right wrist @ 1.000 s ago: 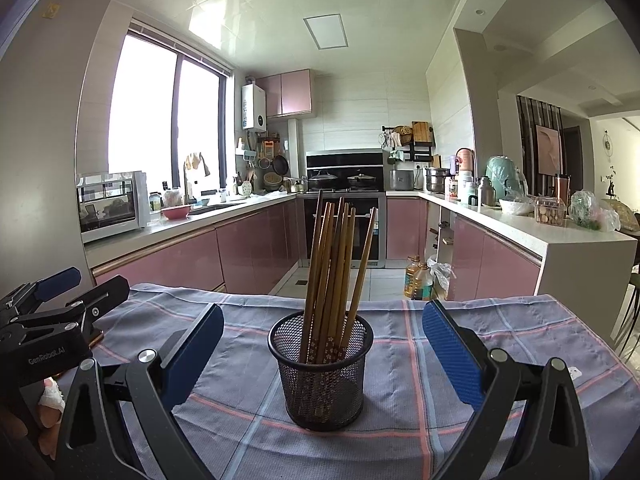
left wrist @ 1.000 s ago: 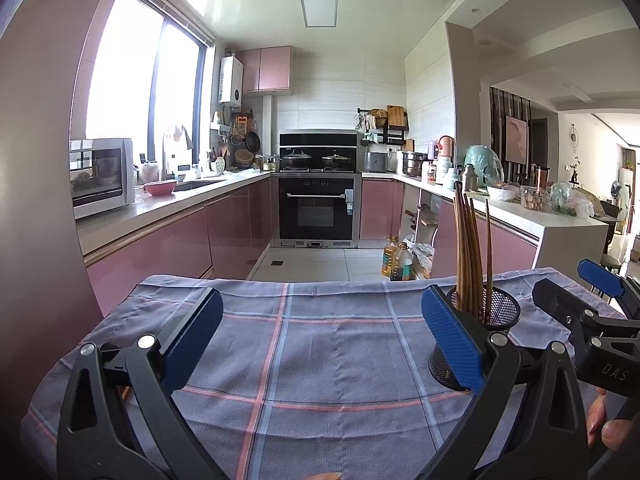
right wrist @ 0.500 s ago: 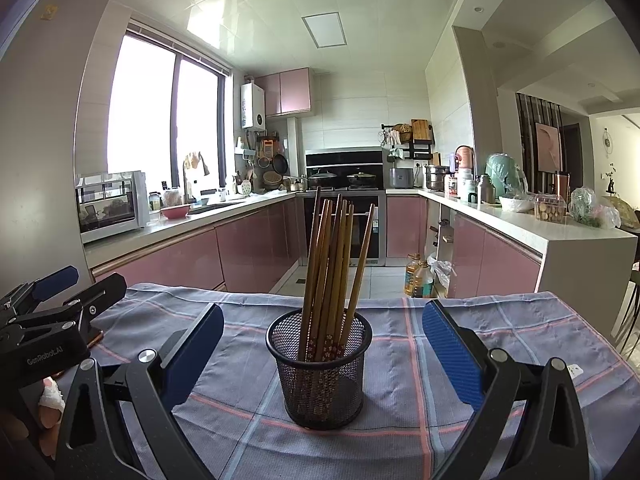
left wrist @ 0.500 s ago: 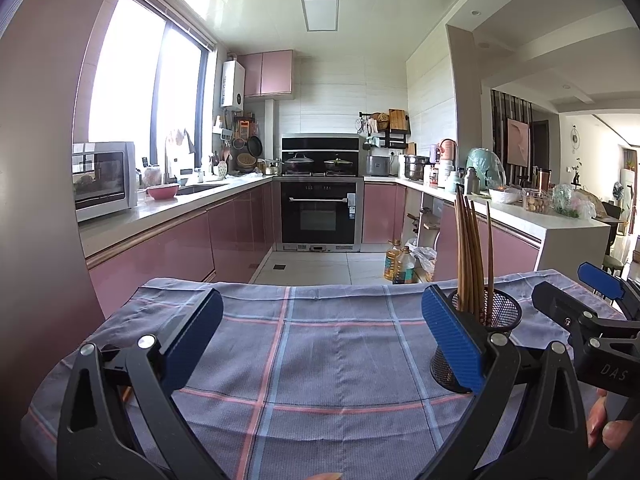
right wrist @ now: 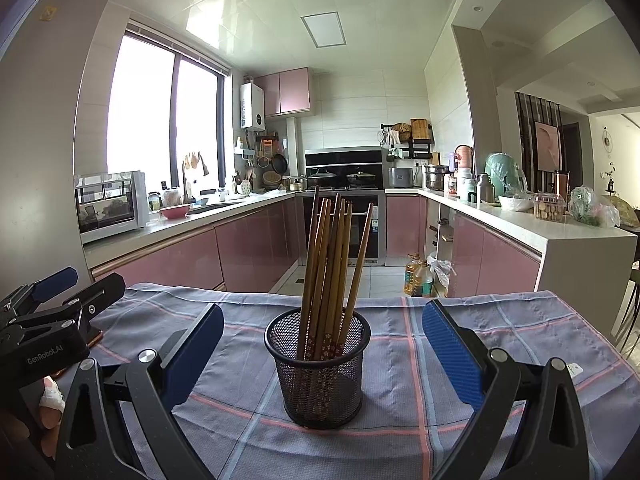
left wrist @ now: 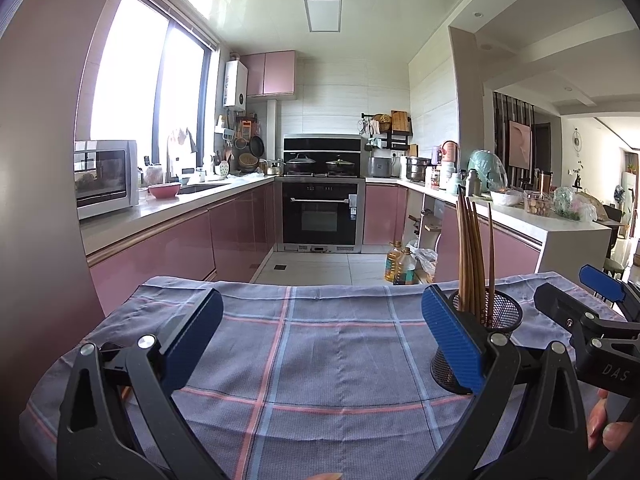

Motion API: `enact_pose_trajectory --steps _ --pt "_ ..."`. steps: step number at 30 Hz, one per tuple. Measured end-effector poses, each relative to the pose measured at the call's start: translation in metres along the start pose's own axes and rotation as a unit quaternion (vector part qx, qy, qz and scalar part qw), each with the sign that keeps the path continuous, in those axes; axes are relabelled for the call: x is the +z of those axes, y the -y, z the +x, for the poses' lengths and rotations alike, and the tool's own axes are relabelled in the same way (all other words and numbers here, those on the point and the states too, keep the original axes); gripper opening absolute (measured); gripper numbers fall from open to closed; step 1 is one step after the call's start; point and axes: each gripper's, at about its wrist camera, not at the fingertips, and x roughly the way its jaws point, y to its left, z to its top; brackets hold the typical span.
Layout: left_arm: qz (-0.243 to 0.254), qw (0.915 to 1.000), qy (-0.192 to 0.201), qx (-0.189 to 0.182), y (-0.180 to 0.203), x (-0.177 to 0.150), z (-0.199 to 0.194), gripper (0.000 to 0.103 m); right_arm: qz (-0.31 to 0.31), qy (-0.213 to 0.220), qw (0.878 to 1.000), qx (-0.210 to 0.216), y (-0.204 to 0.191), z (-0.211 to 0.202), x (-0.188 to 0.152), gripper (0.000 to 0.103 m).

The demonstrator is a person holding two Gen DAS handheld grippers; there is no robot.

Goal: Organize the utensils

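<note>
We hold the right gripper [right wrist: 322, 354] wide, straddling the mesh cup [right wrist: 319, 368] of chopsticks [right wrist: 332, 264]; the left gripper [left wrist: 320, 344] gapes empty.

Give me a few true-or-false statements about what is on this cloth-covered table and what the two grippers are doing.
1. The chopsticks stand in a mesh cup. True.
2. The right gripper is clamped on the cup. False: its jaws are open, either side of the cup, not touching it.
3. The left gripper holds a chopstick. False: it is open and holds nothing.
4. The cup stands upright on a checked cloth. True.
</note>
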Motion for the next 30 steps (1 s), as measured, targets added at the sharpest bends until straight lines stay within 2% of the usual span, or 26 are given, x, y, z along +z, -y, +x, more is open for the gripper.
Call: enact_pose_trajectory --steps 30 --pt "-0.003 1.0000 0.002 0.003 -0.0006 -0.0005 -0.0006 0.098 -0.002 0.003 1.000 -0.004 -0.0007 -0.0016 0.0006 0.096"
